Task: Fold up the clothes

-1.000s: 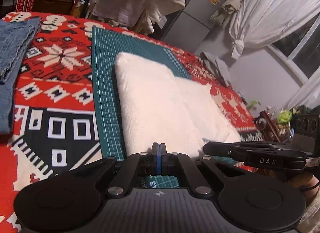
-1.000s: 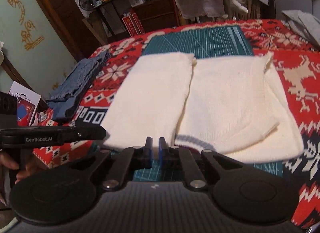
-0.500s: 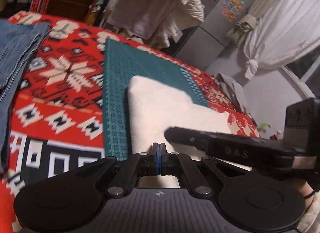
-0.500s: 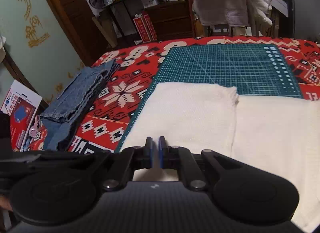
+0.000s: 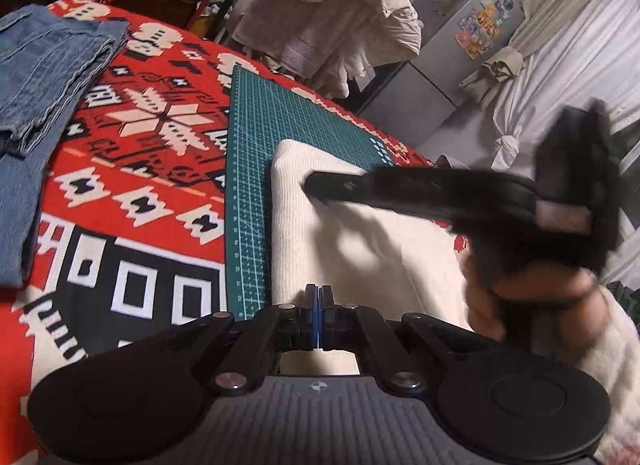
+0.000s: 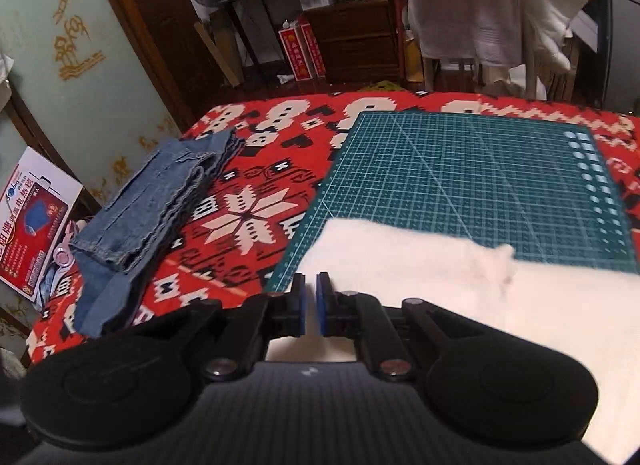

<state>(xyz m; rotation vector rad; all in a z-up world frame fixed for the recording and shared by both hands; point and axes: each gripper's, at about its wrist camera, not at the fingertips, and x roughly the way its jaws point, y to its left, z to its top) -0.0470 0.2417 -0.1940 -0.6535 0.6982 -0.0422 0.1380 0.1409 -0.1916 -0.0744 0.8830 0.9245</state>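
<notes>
Cream sweater point(image 5: 360, 249) lies on the green mat point(image 6: 460, 177), straight ahead of both sets of jaws, long axis running off to the right. Left gripper point(image 5: 318, 307) is pressed together; right gripper point(image 6: 310, 301) is a crack apart, pinching nothing, and reaches further over the sweater.

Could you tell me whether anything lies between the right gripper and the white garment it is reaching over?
Nothing visible does. The right gripper sits directly above the white garment on the green cutting mat, its jaws slightly apart. The folded jeans lie well off to the left on the patterned blanket.
</notes>
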